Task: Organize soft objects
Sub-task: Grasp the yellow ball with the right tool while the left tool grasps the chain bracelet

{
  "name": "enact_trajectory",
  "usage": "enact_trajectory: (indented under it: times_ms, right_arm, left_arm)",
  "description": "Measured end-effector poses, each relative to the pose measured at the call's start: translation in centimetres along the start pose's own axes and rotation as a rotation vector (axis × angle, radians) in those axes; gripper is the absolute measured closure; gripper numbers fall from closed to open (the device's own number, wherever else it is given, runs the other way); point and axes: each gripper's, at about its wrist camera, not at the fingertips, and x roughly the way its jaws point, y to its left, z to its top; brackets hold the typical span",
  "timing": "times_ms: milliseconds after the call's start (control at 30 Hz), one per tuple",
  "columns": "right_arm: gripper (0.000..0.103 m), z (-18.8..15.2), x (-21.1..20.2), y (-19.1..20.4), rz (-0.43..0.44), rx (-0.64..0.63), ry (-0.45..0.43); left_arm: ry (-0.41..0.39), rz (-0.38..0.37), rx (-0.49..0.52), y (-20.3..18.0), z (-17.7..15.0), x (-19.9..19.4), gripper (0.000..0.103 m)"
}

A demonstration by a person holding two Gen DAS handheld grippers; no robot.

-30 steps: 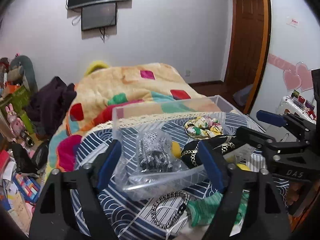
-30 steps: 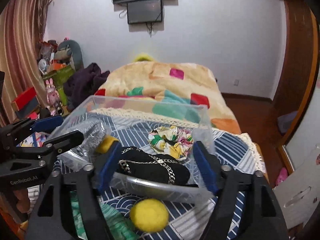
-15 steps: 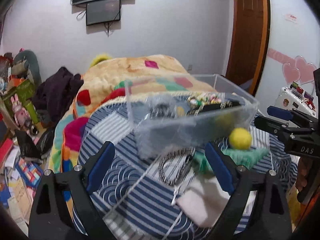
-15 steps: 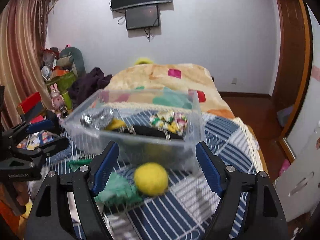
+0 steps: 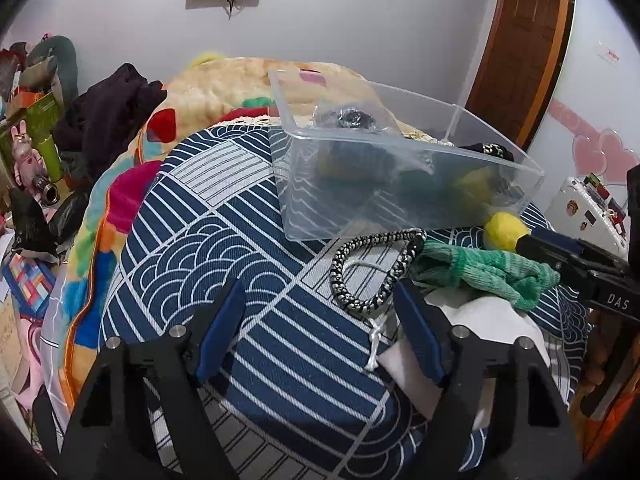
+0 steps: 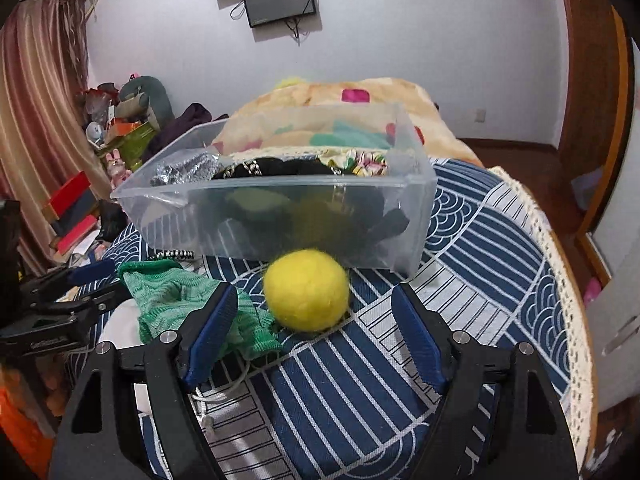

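Observation:
A clear plastic bin [image 5: 400, 184] [image 6: 280, 216] stands on the blue patterned cloth and holds a silver bag, a black chained item and a floral scrunchie [image 6: 364, 160]. In front of it lie a yellow felt ball [image 6: 306, 294] [image 5: 505, 231], a green knitted piece [image 6: 180, 300] [image 5: 488, 272], a black-and-white braided band [image 5: 376, 268] and a white piece [image 5: 480, 332]. My left gripper [image 5: 320, 332] is open and empty above the cloth, the band just ahead. My right gripper [image 6: 314, 340] is open and empty, the ball between its fingertips' line just ahead.
The blue patterned cloth [image 6: 480, 248] covers a round surface with a lace edge at the right. Behind is a bed with a colourful blanket [image 5: 224, 80]. Clutter and boxes sit on the floor at the left [image 5: 28, 128]. A white case [image 5: 592, 200] stands at the right.
Both grippers have pulled back and lowered from over the bin toward the near side of the cloth. The ball, green piece and band now lie closer ahead.

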Motion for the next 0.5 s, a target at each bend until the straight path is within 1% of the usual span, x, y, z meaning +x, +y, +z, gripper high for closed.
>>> enact_trajectory:
  times_ms: [33, 67, 133, 167, 200, 233, 300, 333, 400, 500]
  right_arm:
    - [0.035, -0.1, 0.1, -0.1, 0.008, 0.006, 0.005]
    - [0.037, -0.1, 0.2, -0.1, 0.017, 0.012, 0.013]
    - [0.047, -0.2, 0.4, -0.2, 0.023, 0.014, 0.021]
    - [0.050, -0.3, 0.5, 0.0, 0.026, 0.009, 0.027]
    - [0.055, -0.3, 0.6, 0.1, 0.028, 0.003, 0.033]
    - [0.059, -0.4, 0.7, 0.3, 0.029, -0.003, 0.035]
    - [0.063, -0.5, 0.7, 0.6, 0.029, -0.015, 0.033]
    - [0.064, -0.5, 0.7, 0.7, 0.023, -0.021, 0.029]
    - [0.065, -0.5, 0.6, 0.7, 0.021, -0.026, 0.025]
    - [0.066, -0.4, 0.4, 0.7, 0.014, -0.030, 0.015]
  left_arm:
    - [-0.001, -0.002, 0.003, 0.0, 0.1, 0.0, 0.034]
    - [0.001, -0.014, 0.009, -0.2, 0.3, 0.1, 0.036]
    - [0.006, -0.025, 0.019, -0.6, 0.5, 0.4, 0.046]
    - [0.009, -0.029, 0.024, -0.8, 0.6, 0.5, 0.049]
    - [0.013, -0.032, 0.029, -1.0, 0.7, 0.7, 0.057]
    - [0.015, -0.033, 0.034, -1.2, 0.7, 0.8, 0.062]
    - [0.020, -0.043, 0.045, -1.5, 0.8, 1.1, 0.072]
    - [0.017, -0.041, 0.051, -1.6, 0.8, 1.1, 0.074]
    - [0.012, -0.041, 0.056, -1.8, 0.7, 1.0, 0.083]
    - [0.003, -0.043, 0.045, -1.7, 0.4, 0.6, 0.090]
